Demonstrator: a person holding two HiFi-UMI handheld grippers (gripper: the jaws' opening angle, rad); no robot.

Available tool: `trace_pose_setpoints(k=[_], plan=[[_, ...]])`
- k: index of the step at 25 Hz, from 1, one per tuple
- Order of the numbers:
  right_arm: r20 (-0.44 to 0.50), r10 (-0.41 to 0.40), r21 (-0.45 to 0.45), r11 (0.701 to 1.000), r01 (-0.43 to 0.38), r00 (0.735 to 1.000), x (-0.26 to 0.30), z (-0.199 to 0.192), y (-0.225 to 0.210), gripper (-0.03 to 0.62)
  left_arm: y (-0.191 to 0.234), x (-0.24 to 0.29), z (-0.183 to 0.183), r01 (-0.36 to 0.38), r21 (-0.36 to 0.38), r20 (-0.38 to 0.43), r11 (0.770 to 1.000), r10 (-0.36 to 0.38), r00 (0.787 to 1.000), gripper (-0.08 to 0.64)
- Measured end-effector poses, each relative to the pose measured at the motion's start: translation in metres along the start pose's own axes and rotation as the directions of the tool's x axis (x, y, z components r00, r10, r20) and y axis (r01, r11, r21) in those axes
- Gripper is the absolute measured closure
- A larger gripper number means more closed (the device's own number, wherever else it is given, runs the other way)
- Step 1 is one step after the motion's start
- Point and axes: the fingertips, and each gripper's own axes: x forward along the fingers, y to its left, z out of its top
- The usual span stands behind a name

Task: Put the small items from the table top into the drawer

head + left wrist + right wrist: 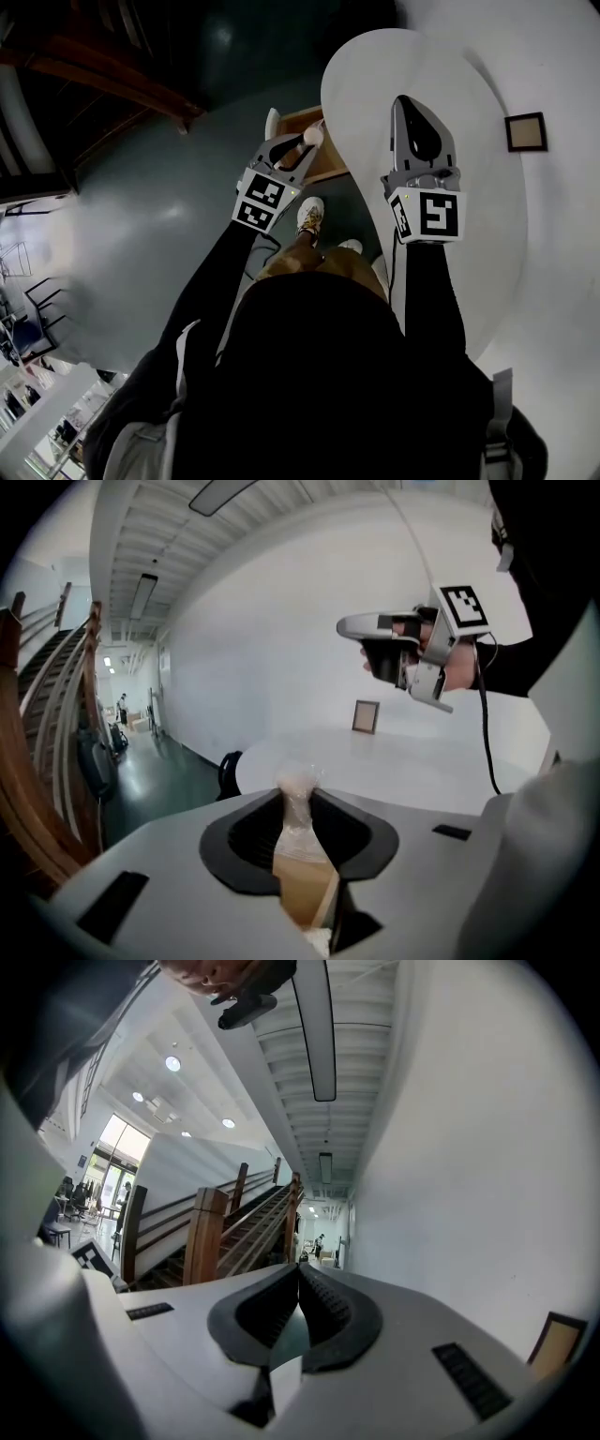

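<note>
My left gripper [302, 142] is shut on a small pale item wrapped in clear film [314, 136], held over the open wooden drawer [330, 167] at the white table's [375, 66] near-left edge. In the left gripper view the item [298, 782] stands upright between the jaws [298, 803], its crumpled top above the tips. My right gripper [404, 103] hovers over the table top, shut with nothing in it. The right gripper view shows its tips [300, 1274] meeting. From the left gripper view the right gripper [345, 626] hangs above the table [412, 761].
A small framed picture [526, 131] stands at the table's far right, also seen as the frame [366, 716] and its corner [558, 1340]. A wooden staircase [94, 66] rises at the left. The person's shoes [311, 214] are on the grey floor below the drawer.
</note>
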Motion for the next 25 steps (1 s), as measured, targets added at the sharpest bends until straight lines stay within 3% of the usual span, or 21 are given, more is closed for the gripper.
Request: trace_pose_setpoints(k=[8, 13, 25], plan=[[-0.023, -0.035, -0.011, 0.999, 0.035, 0.999, 0.001, -0.008, -0.010, 0.565, 0.013, 0.032, -0.087, -0.003, -0.059, -0.199, 0.998, -0.009, 0.980, 0.438], [-0.030, -0.061, -0.021, 0.998, 0.060, 0.998, 0.001, -0.009, -0.018, 0.565, 0.011, 0.048, -0.114, 0.023, -0.068, -0.288, 0.997, -0.041, 0.957, 0.420], [-0.035, -0.086, -0.032, 0.996, 0.085, 0.996, 0.003, -0.010, -0.031, 0.565, 0.006, 0.062, -0.118, 0.070, -0.028, -0.309, 0.997, -0.076, 0.948, 0.377]])
